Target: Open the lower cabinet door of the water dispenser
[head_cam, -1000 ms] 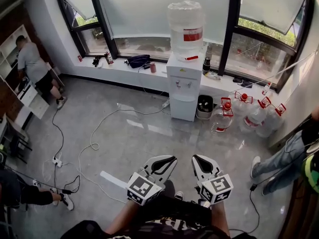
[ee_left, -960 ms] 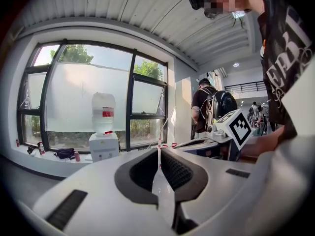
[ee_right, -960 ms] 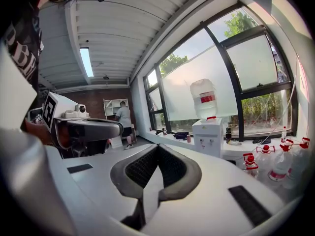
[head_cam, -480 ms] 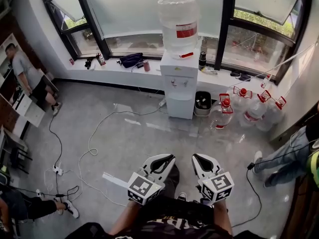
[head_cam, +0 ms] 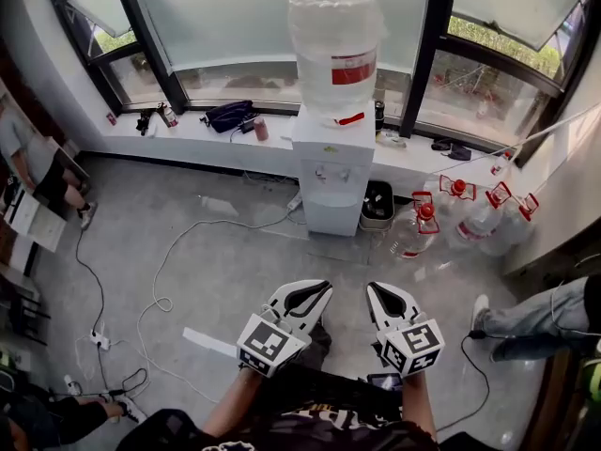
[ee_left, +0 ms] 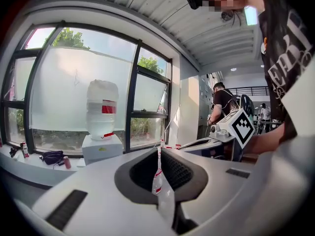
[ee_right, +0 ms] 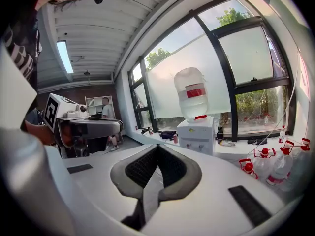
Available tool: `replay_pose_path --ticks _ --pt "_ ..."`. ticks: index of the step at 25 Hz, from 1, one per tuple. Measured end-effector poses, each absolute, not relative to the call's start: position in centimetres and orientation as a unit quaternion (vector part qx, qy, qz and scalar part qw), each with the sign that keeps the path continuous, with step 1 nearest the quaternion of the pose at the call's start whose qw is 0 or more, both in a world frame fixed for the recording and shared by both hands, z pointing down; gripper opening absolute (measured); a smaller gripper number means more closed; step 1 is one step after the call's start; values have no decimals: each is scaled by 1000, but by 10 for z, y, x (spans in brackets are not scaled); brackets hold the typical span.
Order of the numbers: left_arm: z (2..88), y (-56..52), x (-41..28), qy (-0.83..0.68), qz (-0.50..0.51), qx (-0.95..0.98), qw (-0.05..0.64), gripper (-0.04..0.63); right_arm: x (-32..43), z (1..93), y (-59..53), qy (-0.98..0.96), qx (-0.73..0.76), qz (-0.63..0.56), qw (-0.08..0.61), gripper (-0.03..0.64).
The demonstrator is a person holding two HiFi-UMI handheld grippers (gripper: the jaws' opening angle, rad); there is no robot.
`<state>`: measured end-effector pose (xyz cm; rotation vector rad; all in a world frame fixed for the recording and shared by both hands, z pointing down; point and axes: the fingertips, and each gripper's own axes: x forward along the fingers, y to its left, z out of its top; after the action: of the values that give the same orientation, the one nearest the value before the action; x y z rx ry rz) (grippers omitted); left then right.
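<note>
White floor-standing water dispenser [head_cam: 331, 172] w/ clear bottle on top stands upper centre of head view, against the windowsill. Its lower cabinet door [head_cam: 329, 216] is closed. Grey left gripper [head_cam: 322, 289] & grey right gripper [head_cam: 374, 289] sit bottom centre, well apart from it. Both have jaws fully together, nothing btwn them. Clear red-capped water jugs [head_cam: 484, 216] stand just right of dispenser.
</note>
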<state>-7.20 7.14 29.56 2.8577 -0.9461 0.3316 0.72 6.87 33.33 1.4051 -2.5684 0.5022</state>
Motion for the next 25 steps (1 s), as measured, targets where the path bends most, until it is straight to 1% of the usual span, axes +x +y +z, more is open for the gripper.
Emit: replay_pose_path --ticks 5,12,19,25 --pt "302 2 -82 -291 114 948 64 26 -7 335 -3 -854 481 174 93 11" --pt "317 -66 -86 -242 124 960 70 26 -13 348 -69 -831 511 190 109 11" --pt "336 -106 -85 -206 136 967 66 26 -1 367 -93 -802 545 204 134 11" --pt "357 -120 -73 -185 148 968 82 26 16 375 -112 -790 560 209 137 11"
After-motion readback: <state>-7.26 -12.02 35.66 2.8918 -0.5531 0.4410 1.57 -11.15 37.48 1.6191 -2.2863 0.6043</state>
